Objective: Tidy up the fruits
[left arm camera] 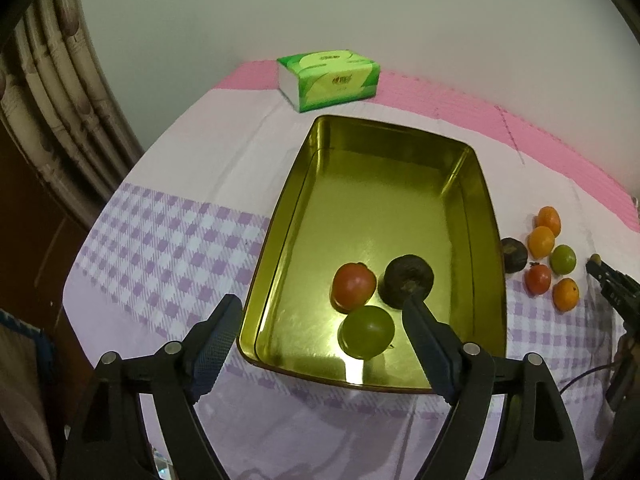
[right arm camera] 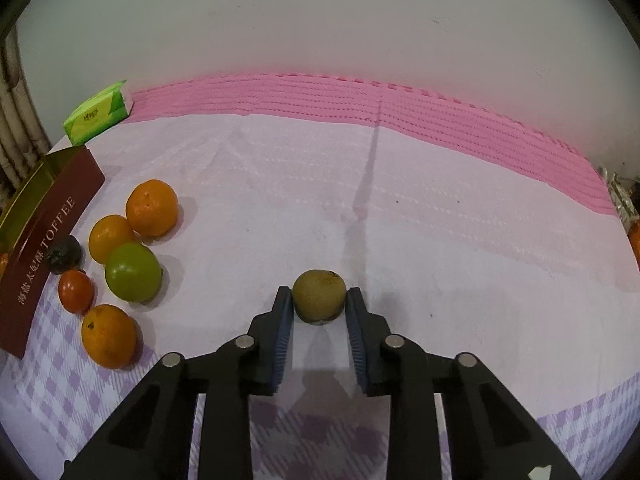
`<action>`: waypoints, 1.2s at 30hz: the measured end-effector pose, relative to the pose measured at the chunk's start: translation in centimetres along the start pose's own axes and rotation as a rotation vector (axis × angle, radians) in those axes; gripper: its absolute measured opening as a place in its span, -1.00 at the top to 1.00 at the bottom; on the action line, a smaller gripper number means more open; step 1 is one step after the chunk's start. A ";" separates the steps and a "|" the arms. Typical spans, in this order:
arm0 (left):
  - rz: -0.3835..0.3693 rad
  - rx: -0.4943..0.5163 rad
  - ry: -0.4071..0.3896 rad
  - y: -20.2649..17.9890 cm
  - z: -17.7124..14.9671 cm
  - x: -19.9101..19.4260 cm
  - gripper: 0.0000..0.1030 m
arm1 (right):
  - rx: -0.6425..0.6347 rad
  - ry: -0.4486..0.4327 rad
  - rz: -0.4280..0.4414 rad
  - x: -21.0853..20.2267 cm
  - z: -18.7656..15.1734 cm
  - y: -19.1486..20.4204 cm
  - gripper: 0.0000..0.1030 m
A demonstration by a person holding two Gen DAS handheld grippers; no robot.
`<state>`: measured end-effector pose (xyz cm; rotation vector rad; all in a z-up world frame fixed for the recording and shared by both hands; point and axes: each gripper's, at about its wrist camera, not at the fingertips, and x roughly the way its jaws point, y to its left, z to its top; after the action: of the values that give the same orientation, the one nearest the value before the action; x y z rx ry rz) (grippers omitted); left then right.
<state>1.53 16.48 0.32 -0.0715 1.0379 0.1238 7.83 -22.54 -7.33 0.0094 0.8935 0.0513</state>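
Observation:
A gold tin tray (left arm camera: pixel 280 240) holds a red tomato (left arm camera: pixel 354 285), a green fruit (left arm camera: pixel 366 331) and a dark fruit (left arm camera: pixel 408 280). My left gripper (left arm camera: pixel 320 320) is open and empty over the tray's near end. My right gripper (right arm camera: pixel 319 306) is shut on a brown-green kiwi (right arm camera: pixel 319 295), just above the cloth; it also shows in the left wrist view (left arm camera: pixel 600 270). Left of it lie several loose fruits: oranges (right arm camera: pixel 152 207), a green fruit (right arm camera: pixel 133 272), a small tomato (right arm camera: pixel 76 291) and a dark fruit (right arm camera: pixel 64 254).
A green tissue pack (left arm camera: pixel 329 79) stands behind the tray. The tray's maroon side wall (right arm camera: pixel 48 240) reads TOFFEE. A pink mat (right arm camera: pixel 400 100) runs along the wall at the back. A curtain (left arm camera: pixel 52 100) hangs at the left.

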 end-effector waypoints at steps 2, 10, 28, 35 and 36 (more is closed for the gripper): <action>0.002 -0.003 0.006 0.1 0.0 0.2 -0.60 | -0.018 0.002 -0.013 -0.1 0.0 0.3 0.52; 0.018 -0.052 0.001 1.2 0.2 0.1 -0.60 | -0.116 -0.070 0.195 -5.0 2.7 7.1 0.52; 0.024 -0.219 0.011 4.8 0.4 0.0 -0.77 | -0.501 0.065 0.488 -4.6 2.3 26.9 0.52; 0.030 -0.203 0.031 4.4 0.3 0.4 -0.77 | -0.495 0.076 0.484 -3.9 1.7 27.8 0.50; 0.022 -0.204 0.037 4.4 0.3 0.5 -0.77 | -0.495 0.079 0.485 -3.8 1.7 27.9 0.50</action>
<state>1.41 20.87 0.00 -0.2478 1.0604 0.2492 5.69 5.19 -2.48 -0.2399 0.9216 0.7275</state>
